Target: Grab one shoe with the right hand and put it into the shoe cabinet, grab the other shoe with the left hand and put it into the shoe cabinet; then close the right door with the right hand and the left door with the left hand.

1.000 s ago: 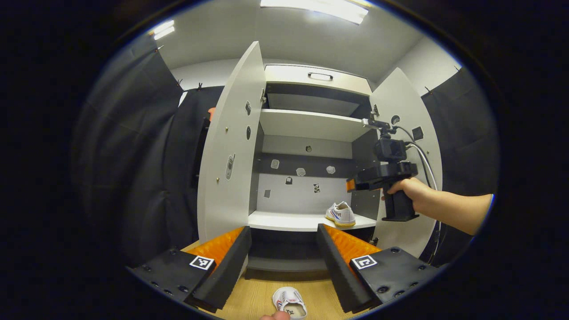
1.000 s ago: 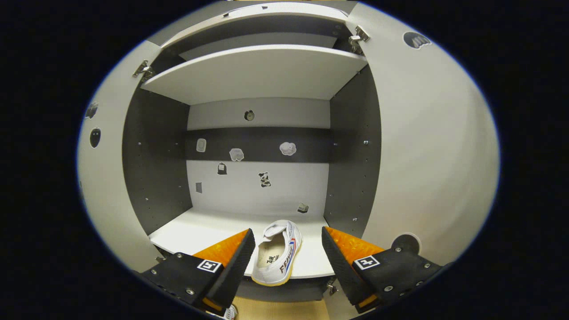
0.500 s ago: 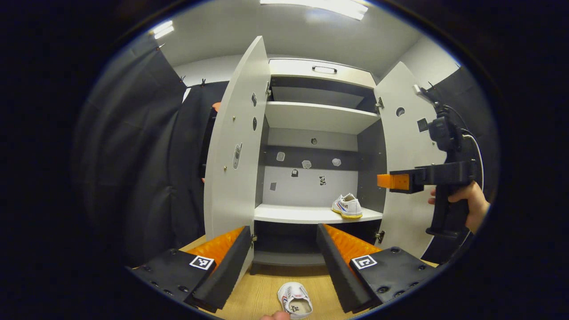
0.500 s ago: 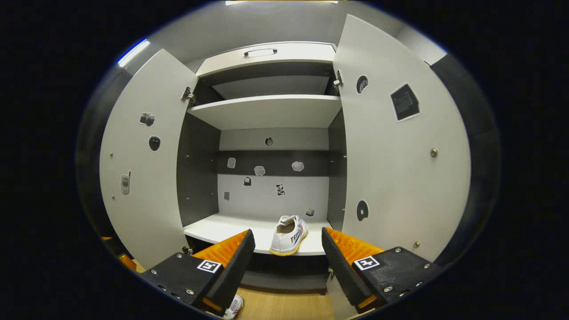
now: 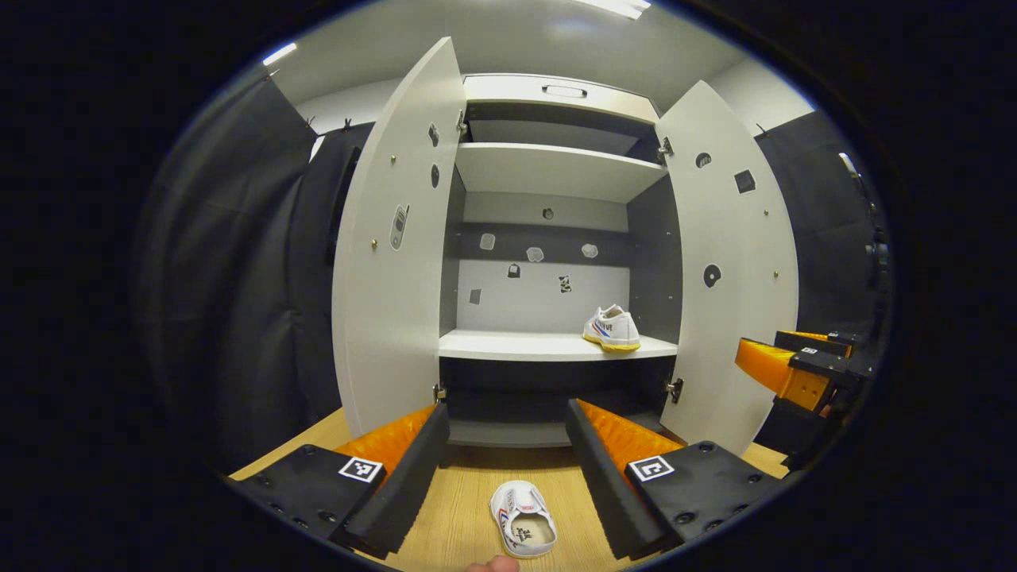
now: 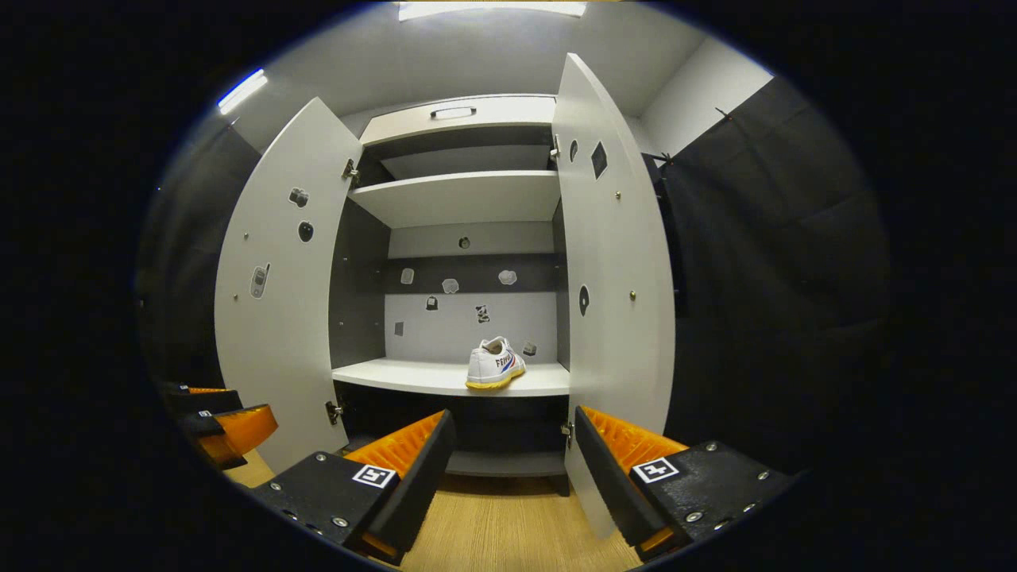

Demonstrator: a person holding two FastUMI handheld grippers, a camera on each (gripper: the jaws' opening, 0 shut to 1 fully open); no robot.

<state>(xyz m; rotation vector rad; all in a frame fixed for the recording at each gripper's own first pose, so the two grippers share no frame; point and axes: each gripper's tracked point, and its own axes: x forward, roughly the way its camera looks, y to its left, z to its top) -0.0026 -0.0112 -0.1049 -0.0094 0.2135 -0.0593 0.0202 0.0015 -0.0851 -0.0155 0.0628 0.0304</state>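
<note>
One white shoe [image 5: 612,328] with a yellow sole stands on the right end of the cabinet's middle shelf [image 5: 516,345], seen too as the shoe [image 6: 494,364] in the right gripper view. The other white shoe [image 5: 522,530] lies on the wooden floor [image 5: 461,516], low between my left gripper's fingers. My left gripper [image 5: 507,409] is open, above and short of that shoe. My right gripper [image 6: 514,415] is open and holds nothing, well back from the cabinet. It appears at the right edge as the right gripper [image 5: 794,369]. Both doors stand open.
The left door [image 5: 393,246] and right door [image 5: 727,262] swing out toward me on either side of the opening. An upper shelf [image 5: 548,167] and a top drawer [image 5: 560,89] sit above. Black cloth walls flank the cabinet. The left gripper [image 6: 226,425] shows low left.
My right gripper has drawn back out of the cabinet, leaving the shoe on the shelf, and dropped low to the right. My left gripper has backed off slightly, and the floor shoe shows more fully.
</note>
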